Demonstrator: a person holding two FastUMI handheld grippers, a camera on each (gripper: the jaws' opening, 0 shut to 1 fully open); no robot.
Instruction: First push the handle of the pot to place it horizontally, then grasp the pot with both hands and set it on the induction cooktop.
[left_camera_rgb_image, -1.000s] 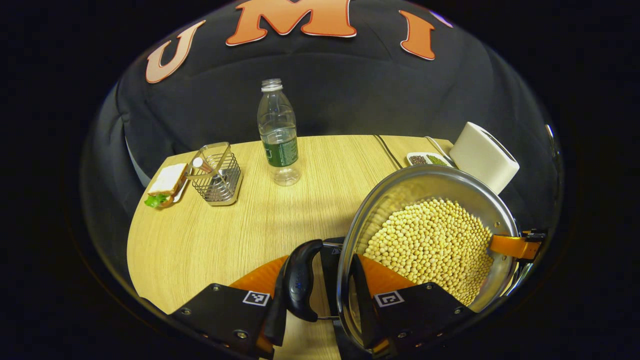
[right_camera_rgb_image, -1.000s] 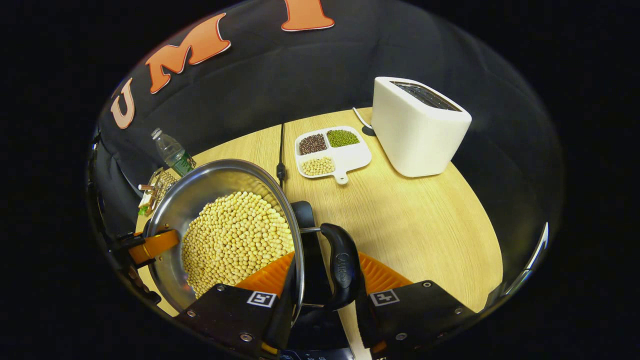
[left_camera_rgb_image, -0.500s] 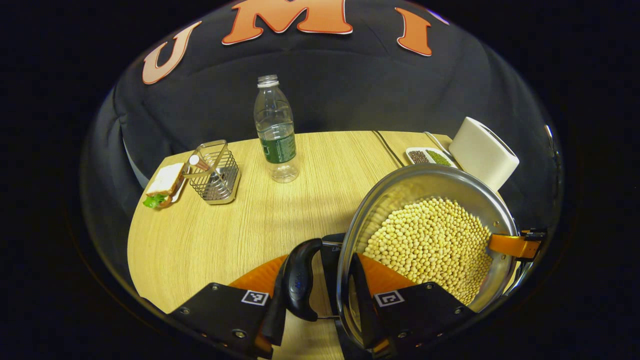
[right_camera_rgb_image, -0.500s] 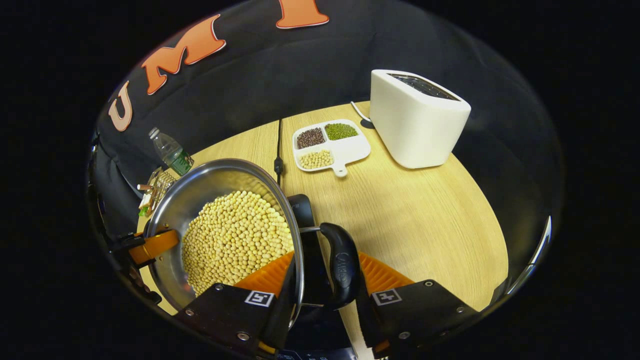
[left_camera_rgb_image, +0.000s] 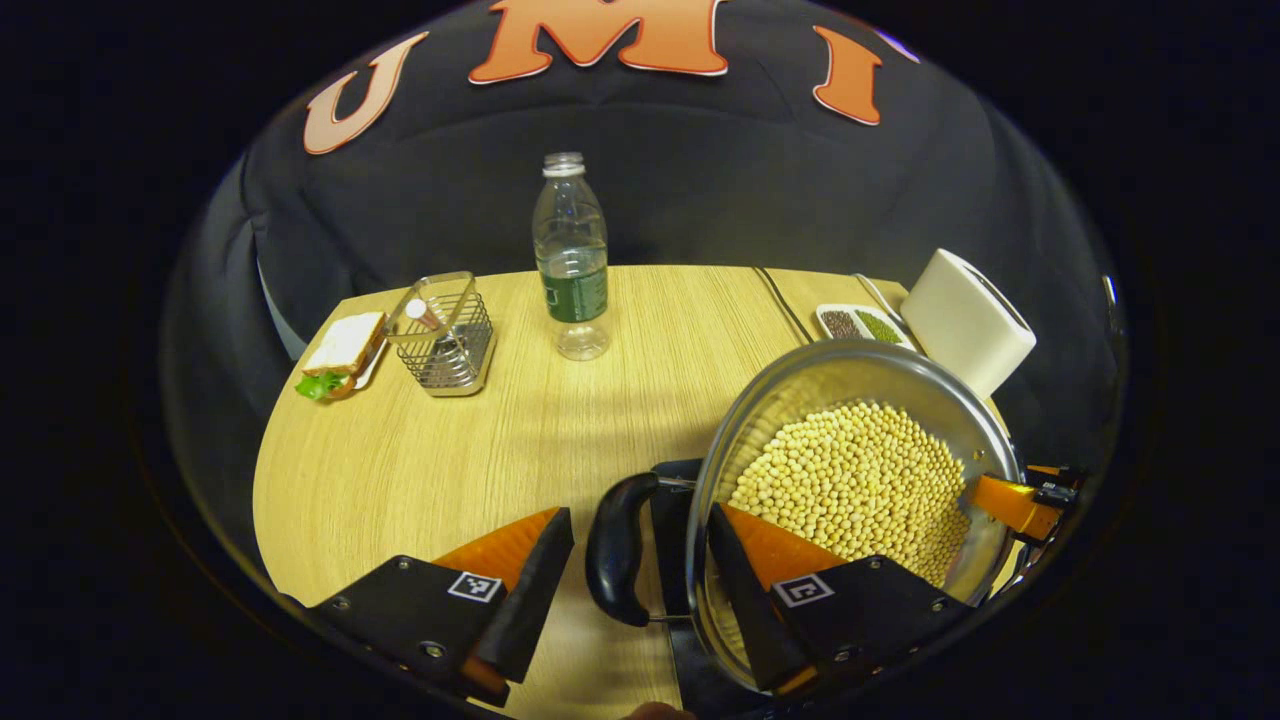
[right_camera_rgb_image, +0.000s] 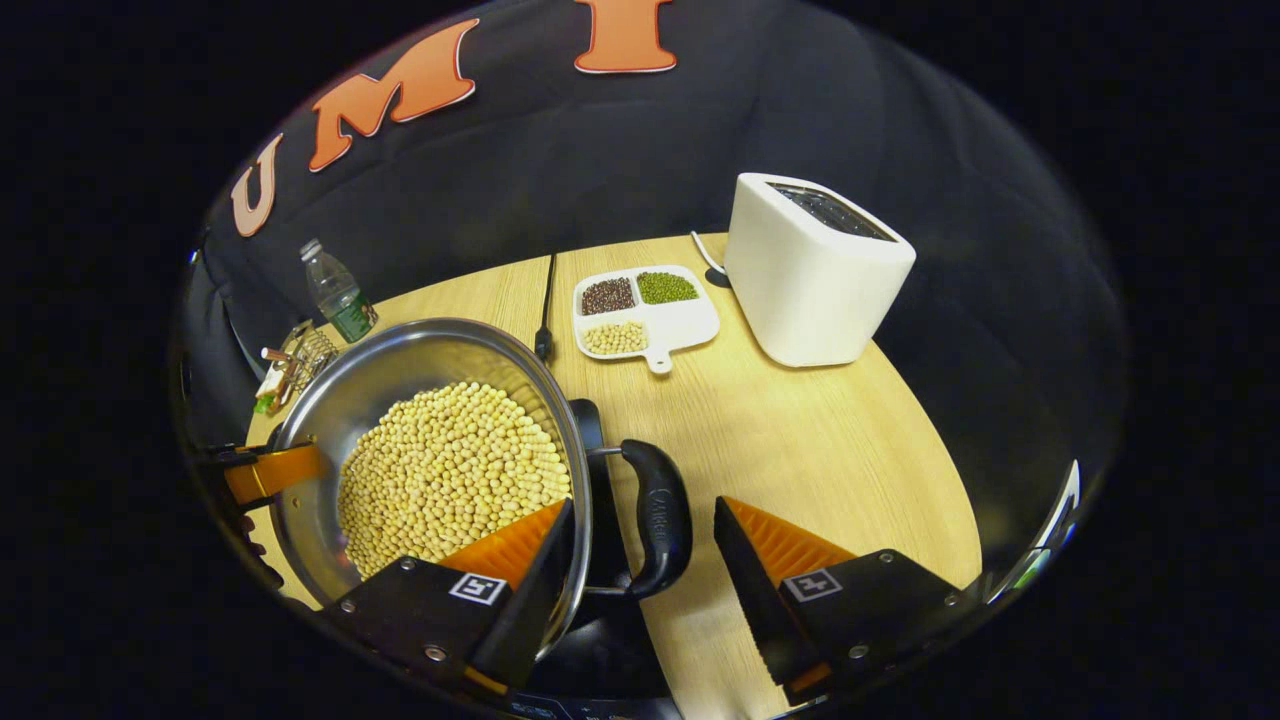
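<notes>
Two side handles are sticking out from the steel pot (left_camera_rgb_image: 850, 380), which is full of pale round beans (left_camera_rgb_image: 850, 480) and sitting on the dark induction cooktop (left_camera_rgb_image: 668, 500) at the near edge of the wooden table (left_camera_rgb_image: 450, 470). In the left gripper view, the left gripper (left_camera_rgb_image: 640, 570) is reaching forward at table height with its jaws spread wide: the pot's black left handle (left_camera_rgb_image: 615, 550) is standing free in the gap, one finger is lying clear of it on the outside, and the other is reaching over the rim above the beans. In the right gripper view, the right gripper (right_camera_rgb_image: 645, 555) is mirroring this pose, jaws parted around the black right handle (right_camera_rgb_image: 660, 520) without pressing on it, one finger inside the pot and the other well off over bare wood. Each view is also catching the other gripper's finger at the pot's far rim.

A small mark is showing on the right handle, too small to read. Square black-and-white tags are sitting on both grippers' bodies.

Farther out, a clear bottle (left_camera_rgb_image: 570, 255) with a green label, unreadable, is standing upright near a wire basket (left_camera_rgb_image: 445, 335) and a sandwich (left_camera_rgb_image: 340, 350). A white toaster (right_camera_rgb_image: 815, 270) is standing beside a divided dish (right_camera_rgb_image: 645, 310) of seeds.
</notes>
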